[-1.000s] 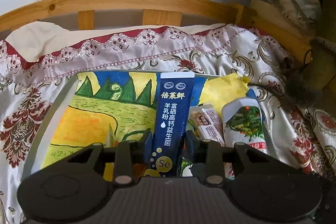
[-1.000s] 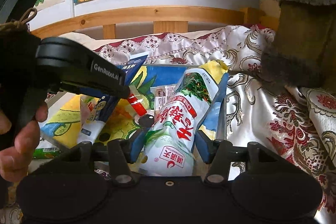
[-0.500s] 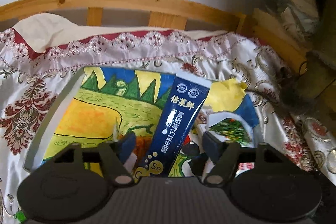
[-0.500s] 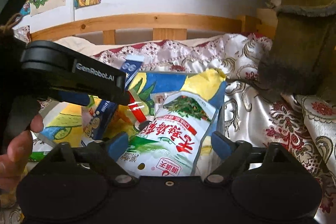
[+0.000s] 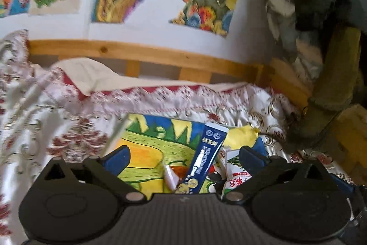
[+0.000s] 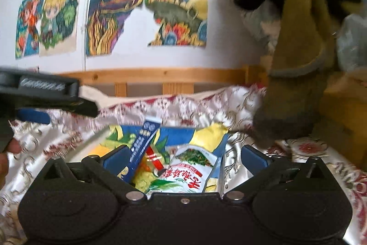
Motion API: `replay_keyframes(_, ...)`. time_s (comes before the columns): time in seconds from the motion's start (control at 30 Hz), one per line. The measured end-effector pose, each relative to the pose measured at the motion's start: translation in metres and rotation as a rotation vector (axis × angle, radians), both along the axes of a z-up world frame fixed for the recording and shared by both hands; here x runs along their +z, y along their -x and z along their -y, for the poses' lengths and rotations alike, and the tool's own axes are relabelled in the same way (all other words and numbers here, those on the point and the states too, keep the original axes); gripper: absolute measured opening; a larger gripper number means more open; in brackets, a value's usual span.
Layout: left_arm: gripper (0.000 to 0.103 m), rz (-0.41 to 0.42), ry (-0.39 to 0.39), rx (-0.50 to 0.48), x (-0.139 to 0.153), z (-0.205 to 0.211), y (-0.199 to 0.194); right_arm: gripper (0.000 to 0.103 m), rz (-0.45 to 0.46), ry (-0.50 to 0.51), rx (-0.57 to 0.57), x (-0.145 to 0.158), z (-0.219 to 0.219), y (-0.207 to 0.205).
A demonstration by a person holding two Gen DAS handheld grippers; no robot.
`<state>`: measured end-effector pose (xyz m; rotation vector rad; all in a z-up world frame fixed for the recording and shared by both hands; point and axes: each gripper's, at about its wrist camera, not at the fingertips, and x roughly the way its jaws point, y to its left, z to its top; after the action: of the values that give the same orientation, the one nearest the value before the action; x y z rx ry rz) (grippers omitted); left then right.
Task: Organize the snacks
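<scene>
A: Where do we stand with the snacks?

B: We have both claws spread wide. The left claw point(image 5: 184, 156) has just been opening, and the long dark-blue sachet with white lettering point(image 5: 206, 157) lies between its jaws with neither pad pressing on it. The right claw point(image 6: 184, 156) has likewise just been opening; the white pouch with red characters and a green picture point(image 6: 183, 173) lies under the gap, let go.

A: And where have they ended up?

B: On the flat tray with the bright yellow, green and blue drawing point(image 5: 142, 153), which sits on the white and red patterned satin bedspread point(image 5: 68, 121). From the left wrist view the sachet runs from six toward twelve o'clock, with the pouch at about three o'clock of it. A small red stick packet point(image 6: 154, 159) lies between them.

A: So we judge those two placed?

B: Yes, both look set down on the tray. The sachet leans crookedly across the others, so tidying the row may remain. Whether more snacks wait elsewhere we cannot tell.
</scene>
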<state>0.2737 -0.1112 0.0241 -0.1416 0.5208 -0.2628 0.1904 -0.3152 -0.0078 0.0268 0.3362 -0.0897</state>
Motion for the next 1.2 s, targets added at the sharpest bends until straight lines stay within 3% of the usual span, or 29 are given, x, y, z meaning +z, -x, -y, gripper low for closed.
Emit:
replay_keyframes(0.27,0.103,0.046,-0.032,0.102,0.017,-0.04,0.079,0.102,0.027,-0.089,0.001,0.028,-0.005,0.077)
replay_keyframes(0.63,0.103,-0.012,-0.114,0.083,0.009,-0.074,0.175,0.102,-0.02,-0.114,0.015,0.036,-0.035,0.169)
replay_keyframes(0.77,0.103,-0.035,-0.144,0.086,0.002,-0.082,0.204,0.102,-0.047,-0.117,0.015,0.036,-0.041,0.192)
replay_keyframes(1.03,0.103,0.008,-0.179,0.073,0.002,-0.084,0.246,0.102,-0.096,-0.104,-0.001,0.03,-0.047,0.218)
replay_keyframes(1.2,0.103,-0.032,-0.179,0.076,-0.008,-0.088,0.259,0.102,-0.132,-0.094,0.017,0.026,-0.054,0.228)
